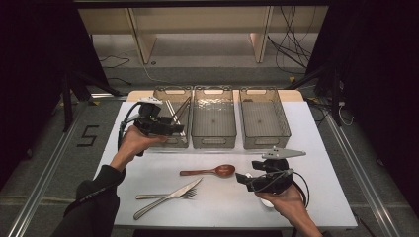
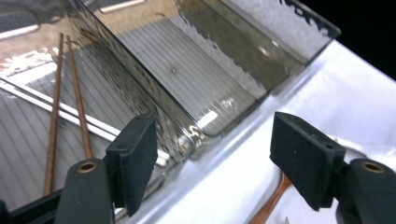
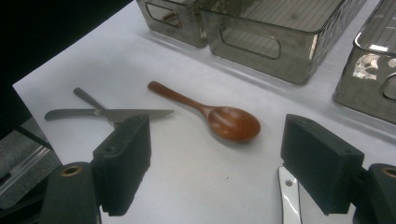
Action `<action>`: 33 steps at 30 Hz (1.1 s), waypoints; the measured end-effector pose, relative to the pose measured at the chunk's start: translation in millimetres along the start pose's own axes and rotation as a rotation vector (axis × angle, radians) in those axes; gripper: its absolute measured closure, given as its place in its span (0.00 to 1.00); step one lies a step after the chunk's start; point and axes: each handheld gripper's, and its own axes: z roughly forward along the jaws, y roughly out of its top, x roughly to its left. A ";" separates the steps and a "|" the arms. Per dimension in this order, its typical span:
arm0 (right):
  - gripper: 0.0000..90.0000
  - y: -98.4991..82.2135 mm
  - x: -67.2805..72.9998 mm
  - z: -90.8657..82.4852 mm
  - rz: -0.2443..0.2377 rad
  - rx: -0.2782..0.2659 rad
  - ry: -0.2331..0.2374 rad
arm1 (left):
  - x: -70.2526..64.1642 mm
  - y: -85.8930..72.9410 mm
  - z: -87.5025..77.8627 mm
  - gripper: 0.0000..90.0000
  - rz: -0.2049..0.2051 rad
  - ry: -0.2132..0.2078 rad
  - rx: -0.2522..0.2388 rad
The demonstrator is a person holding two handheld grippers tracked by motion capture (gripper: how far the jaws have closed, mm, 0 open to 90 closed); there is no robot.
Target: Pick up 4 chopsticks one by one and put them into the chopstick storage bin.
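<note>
White table carries three clear bins along its far edge; the left bin holds the chopsticks, lying loose on its ribbed floor. Your left gripper hangs over that bin's near end, jaws spread with nothing between them. Your right gripper (jaws also spread, empty) sits low just beside the wooden spoon, with the knife and fork crossed nearer you.
</note>
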 end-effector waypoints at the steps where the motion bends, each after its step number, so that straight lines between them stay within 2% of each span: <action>1: 0.28 -0.1 0.1 -0.2 0.000 0.000 0.000 | -1.0 -1.5 0.5 0.33 0.007 0.000 0.009; 11: 0.28 -0.1 -0.3 -0.6 -0.001 0.001 0.001 | -15.3 -16.0 3.7 0.31 0.050 -0.029 0.054; 16: 0.28 -0.6 -1.2 -0.6 -0.001 0.002 0.001 | -25.2 -20.9 6.8 0.30 0.094 -0.038 0.078; 26: 0.28 -1.5 -5.3 -1.7 0.006 -0.002 0.001 | -39.6 -28.5 23.1 0.28 0.140 -0.058 0.134; 29: 0.28 -1.4 -5.9 -2.1 0.008 -0.004 -0.001 | -44.0 -30.7 28.2 0.28 0.164 -0.069 0.156; 33: 0.28 -1.4 -5.6 -1.9 0.007 -0.002 -0.001 | -49.1 -33.7 34.3 0.28 0.202 -0.064 0.186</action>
